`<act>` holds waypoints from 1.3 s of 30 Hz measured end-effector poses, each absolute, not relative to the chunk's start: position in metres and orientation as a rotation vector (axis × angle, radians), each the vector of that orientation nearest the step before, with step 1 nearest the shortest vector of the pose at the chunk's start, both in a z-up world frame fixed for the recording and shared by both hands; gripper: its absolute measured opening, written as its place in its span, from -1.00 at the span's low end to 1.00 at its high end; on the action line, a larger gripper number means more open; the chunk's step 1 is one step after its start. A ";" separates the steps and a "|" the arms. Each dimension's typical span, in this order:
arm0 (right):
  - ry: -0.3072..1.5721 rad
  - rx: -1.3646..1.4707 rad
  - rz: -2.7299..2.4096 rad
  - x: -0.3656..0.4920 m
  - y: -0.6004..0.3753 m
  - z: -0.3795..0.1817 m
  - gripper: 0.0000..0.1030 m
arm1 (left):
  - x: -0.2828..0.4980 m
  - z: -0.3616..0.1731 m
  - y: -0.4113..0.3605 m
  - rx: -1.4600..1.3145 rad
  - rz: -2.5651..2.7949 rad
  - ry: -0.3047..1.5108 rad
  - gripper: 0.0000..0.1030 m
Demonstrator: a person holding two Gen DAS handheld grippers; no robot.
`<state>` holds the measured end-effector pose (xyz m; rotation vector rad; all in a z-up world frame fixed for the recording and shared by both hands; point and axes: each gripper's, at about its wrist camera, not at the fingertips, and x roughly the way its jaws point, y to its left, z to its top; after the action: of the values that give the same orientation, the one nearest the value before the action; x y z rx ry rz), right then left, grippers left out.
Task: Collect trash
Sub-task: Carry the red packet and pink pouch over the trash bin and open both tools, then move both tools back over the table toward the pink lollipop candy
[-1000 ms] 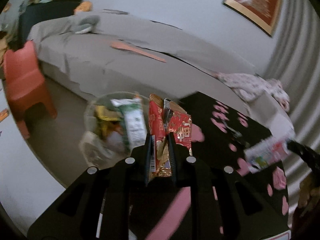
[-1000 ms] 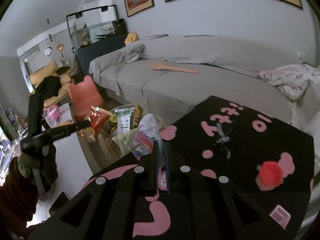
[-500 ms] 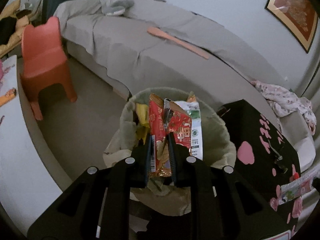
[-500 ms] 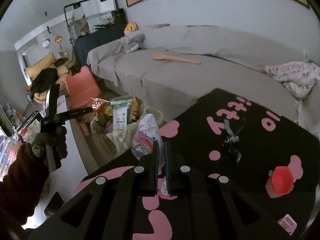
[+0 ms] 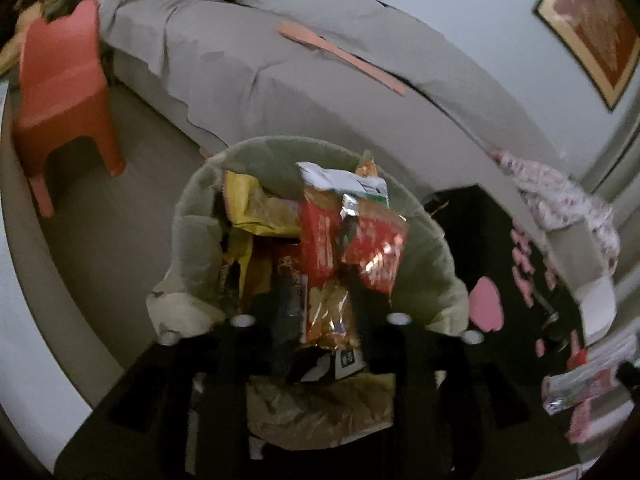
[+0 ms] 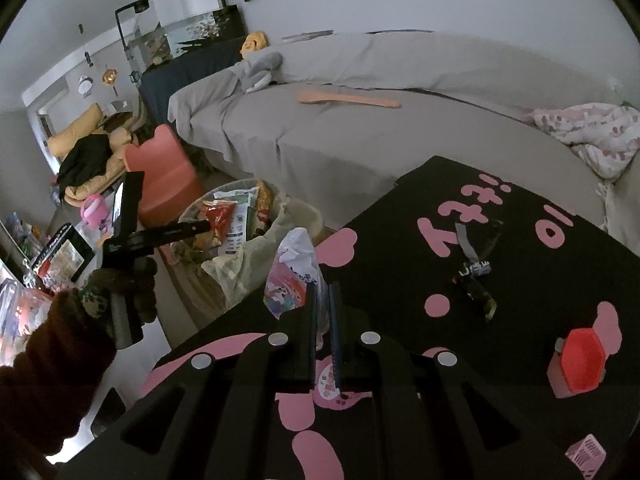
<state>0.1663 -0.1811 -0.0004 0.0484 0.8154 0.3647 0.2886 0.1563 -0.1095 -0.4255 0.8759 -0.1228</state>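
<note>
My left gripper (image 5: 320,300) is open right over the lined trash bin (image 5: 200,240). A red snack wrapper (image 5: 348,240) sits loose between its parted fingers, above the wrappers that fill the bin. In the right wrist view the left gripper (image 6: 200,226) hovers over the same bin (image 6: 280,236). My right gripper (image 6: 322,308) is shut on a white and pink plastic wrapper (image 6: 294,272) and holds it above the black table's (image 6: 520,400) left edge, beside the bin.
A red cup (image 6: 580,364), a dark wrapper (image 6: 476,276) and a small pink item (image 6: 586,452) lie on the table. A red child's chair (image 5: 60,92) stands left of the bin. A grey sofa (image 5: 320,92) runs behind, holding a long pink paddle (image 5: 340,56).
My left gripper moved from the table to above the bin, dipped toward it and opened, letting go of the red wrapper. My right gripper kept its wrapper and barely moved.
</note>
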 end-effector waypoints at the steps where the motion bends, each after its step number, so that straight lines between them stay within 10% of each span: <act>1: 0.813 0.044 0.371 0.168 -0.179 0.002 -0.85 | 0.284 -0.106 0.163 -0.445 -0.110 0.864 -0.27; 16: 0.844 0.112 0.621 0.290 -0.049 -0.005 -0.85 | 0.167 -0.055 0.195 -0.420 0.085 0.657 0.32; 32: 1.001 -0.099 0.625 0.328 0.042 -0.115 -0.82 | 0.144 -0.067 0.202 -0.421 0.054 0.698 0.40; 36: 0.934 -0.067 0.648 0.317 0.021 -0.096 -0.13 | 0.145 -0.065 0.198 -0.421 0.035 0.690 0.43; 39: 0.881 -0.066 0.631 0.305 0.003 -0.072 -0.04 | 0.145 -0.063 0.192 -0.417 0.006 0.681 0.46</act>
<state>0.3052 0.0025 -0.0724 -0.0658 0.8812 0.6305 0.1452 0.1916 -0.0626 -0.4167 0.6810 0.0056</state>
